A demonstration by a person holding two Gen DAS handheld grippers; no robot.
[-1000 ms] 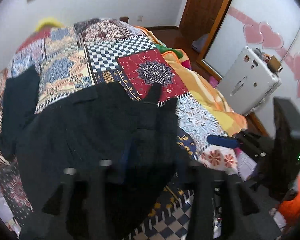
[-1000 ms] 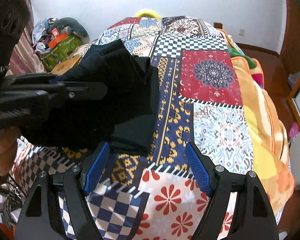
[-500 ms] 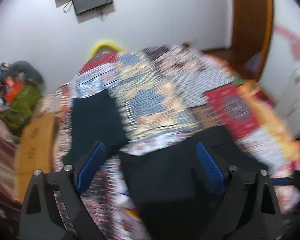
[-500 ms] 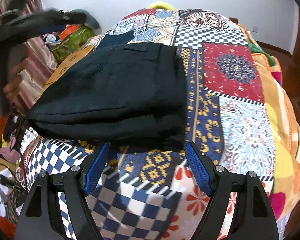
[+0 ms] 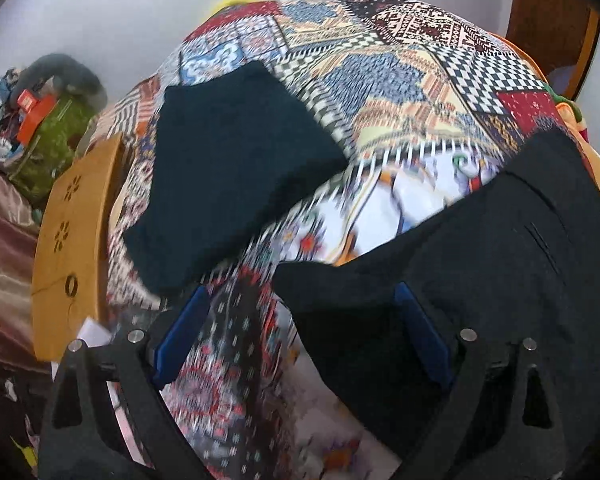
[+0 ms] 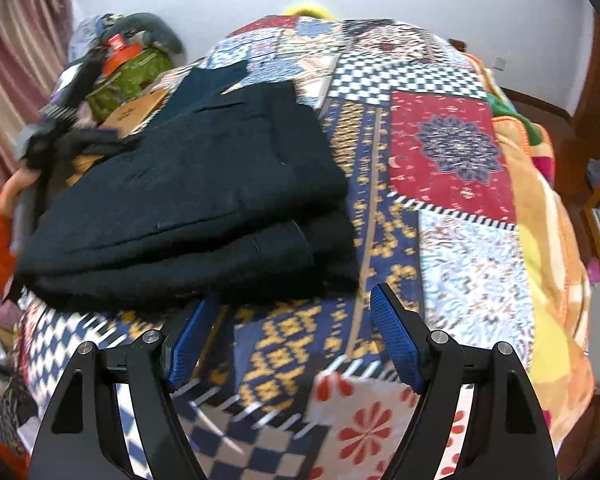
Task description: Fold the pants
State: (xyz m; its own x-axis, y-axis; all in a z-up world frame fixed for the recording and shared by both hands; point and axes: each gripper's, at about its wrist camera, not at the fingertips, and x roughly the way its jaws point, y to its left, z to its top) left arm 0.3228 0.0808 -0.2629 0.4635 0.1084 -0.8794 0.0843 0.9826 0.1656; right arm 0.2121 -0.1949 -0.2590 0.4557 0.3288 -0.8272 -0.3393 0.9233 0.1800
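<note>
We've just let go: the left gripper [image 5: 300, 340] had the black wool-like folded pants [image 6: 188, 216] bunched between its blue pads a sec ago; its jaws have just been opening and now stand wide, nothing pinched. So the fold's laid down, prob. done or nearly. Pants sit stacked on the patchwork quilt [image 6: 452, 152]. In left wrist view their near corner lies under the right-hand pad, w/ the gap mostly over quilt. The right gripper [image 6: 292, 336] is apart too, empty, pants' edge just beyond its tips.
</note>
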